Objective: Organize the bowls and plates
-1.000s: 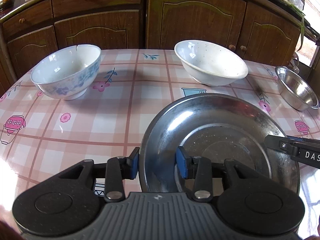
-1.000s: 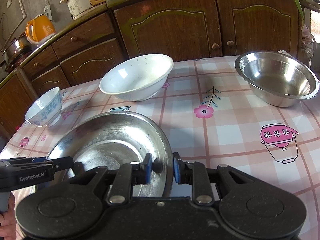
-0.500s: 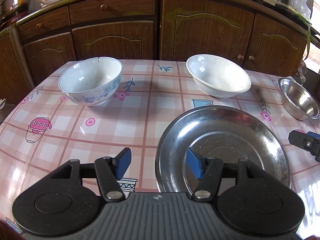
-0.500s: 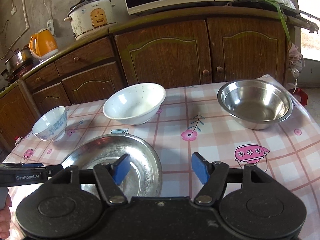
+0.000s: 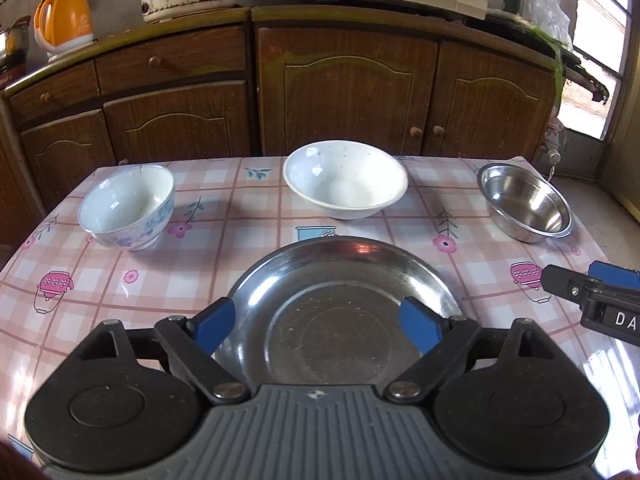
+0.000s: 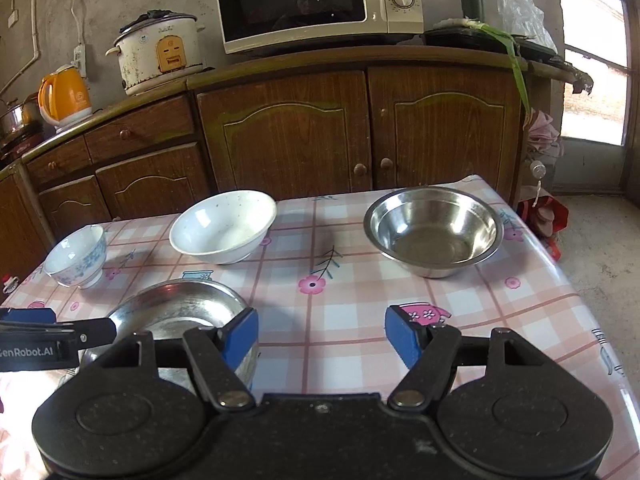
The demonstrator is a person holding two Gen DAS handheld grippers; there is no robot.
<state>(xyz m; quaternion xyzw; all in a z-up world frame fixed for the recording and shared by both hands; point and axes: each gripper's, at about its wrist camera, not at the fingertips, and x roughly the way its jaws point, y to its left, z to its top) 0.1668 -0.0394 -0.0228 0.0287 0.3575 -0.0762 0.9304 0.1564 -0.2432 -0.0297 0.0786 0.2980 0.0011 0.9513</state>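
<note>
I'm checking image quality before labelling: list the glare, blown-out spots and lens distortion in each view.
Left wrist: the window is blown out, glare washes the tablecloth at lower right, a highlight sits on the steel plate, and the cabinets bow with fisheye. Right wrist: the window is overexposed, the steel bowl shows bright reflections, and the corners are vignetted.

The right gripper [image 6: 321, 336] is spread wide above the checked tablecloth [image 6: 352, 320], holding nothing. At 9 o'clock of it lies the steel plate [image 6: 176, 312], with the left gripper [image 6: 52, 334] reaching over the plate's left rim. At 11 o'clock sit the white bowl [image 6: 222, 226] and, farther left, the floral bowl [image 6: 76, 256]. The steel bowl [image 6: 434, 230] stands at 1 o'clock.
</note>
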